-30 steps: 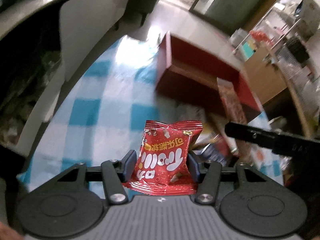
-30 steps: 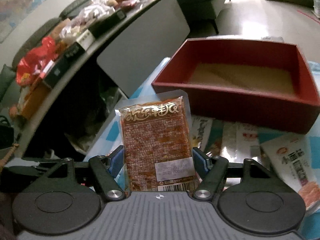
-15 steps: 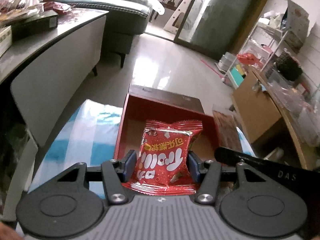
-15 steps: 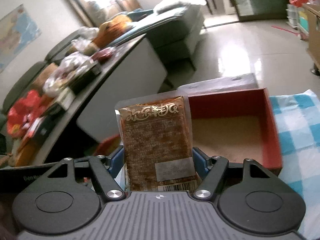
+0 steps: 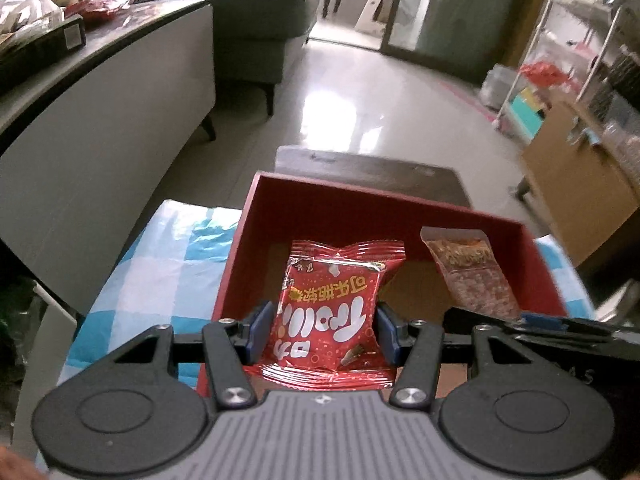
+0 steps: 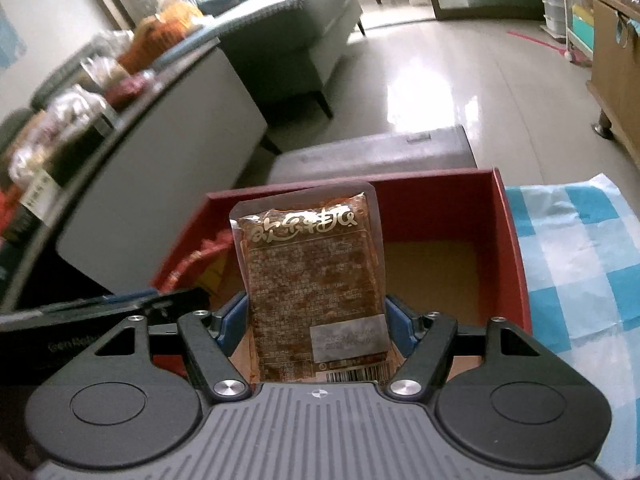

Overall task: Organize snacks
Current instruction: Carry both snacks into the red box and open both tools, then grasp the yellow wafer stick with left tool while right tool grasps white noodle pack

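Observation:
My left gripper (image 5: 323, 330) is shut on a red snack packet (image 5: 332, 308) with white lettering and holds it over the near left part of the red box (image 5: 400, 208). My right gripper (image 6: 314, 326) is shut on a brown clear-wrapped snack packet (image 6: 312, 276) and holds it upright over the same red box (image 6: 514, 256). In the left wrist view the brown packet (image 5: 470, 276) and the right gripper (image 5: 560, 328) show at the right. In the right wrist view the red packet (image 6: 204, 260) and the left gripper's body show at the left. The box floor is bare brown card.
The box stands on a blue and white checked cloth (image 5: 168, 264), which also shows in the right wrist view (image 6: 576, 272). A grey counter (image 5: 100, 92) with bags and boxes runs along the left. A sofa (image 5: 260, 20), shiny floor and a wooden cabinet (image 5: 580, 200) lie beyond.
Both grippers have swung from the loose snacks on the cloth to above the red box, each still holding its packet. The two packets now sit side by side over the box.

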### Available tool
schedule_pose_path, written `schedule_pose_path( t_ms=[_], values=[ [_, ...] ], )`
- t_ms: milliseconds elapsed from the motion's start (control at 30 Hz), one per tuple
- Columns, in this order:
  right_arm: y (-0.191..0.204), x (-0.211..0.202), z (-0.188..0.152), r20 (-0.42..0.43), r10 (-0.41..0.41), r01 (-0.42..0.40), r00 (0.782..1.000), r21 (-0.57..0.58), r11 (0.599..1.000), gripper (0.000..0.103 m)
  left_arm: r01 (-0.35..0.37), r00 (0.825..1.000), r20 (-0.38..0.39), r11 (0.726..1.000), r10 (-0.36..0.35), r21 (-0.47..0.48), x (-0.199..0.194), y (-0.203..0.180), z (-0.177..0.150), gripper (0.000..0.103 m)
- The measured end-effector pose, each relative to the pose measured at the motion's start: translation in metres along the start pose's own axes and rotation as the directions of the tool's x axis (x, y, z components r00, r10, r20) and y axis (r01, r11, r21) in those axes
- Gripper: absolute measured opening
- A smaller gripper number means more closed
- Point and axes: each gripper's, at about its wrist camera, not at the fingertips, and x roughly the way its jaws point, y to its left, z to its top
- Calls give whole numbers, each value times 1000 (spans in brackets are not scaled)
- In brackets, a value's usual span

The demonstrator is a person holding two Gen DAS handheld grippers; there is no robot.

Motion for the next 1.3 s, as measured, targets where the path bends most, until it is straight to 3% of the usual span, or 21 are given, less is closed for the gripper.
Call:
schedule_pose_path(
  t_ms=[167,433,1033,1300],
  values=[
    [-1,15,0,-16,-37,37,999,-8,999,77,-37,999,-32,999,38,22,16,-3,-6,49],
    [9,34,-2,-37,-116,114,993,-64,991,80,-102,995,0,991,102,82,20,-12,-11,51],
    [16,20,-2,1,-173,172,985,-106,979,86,-34,999,12,998,34,50,-13,-6,-11,60],
    [49,-21,-11,87,-255,268,963,-215,939,87,1,999,39,1000,-2,26,-48,5,-25,61]
  ],
)
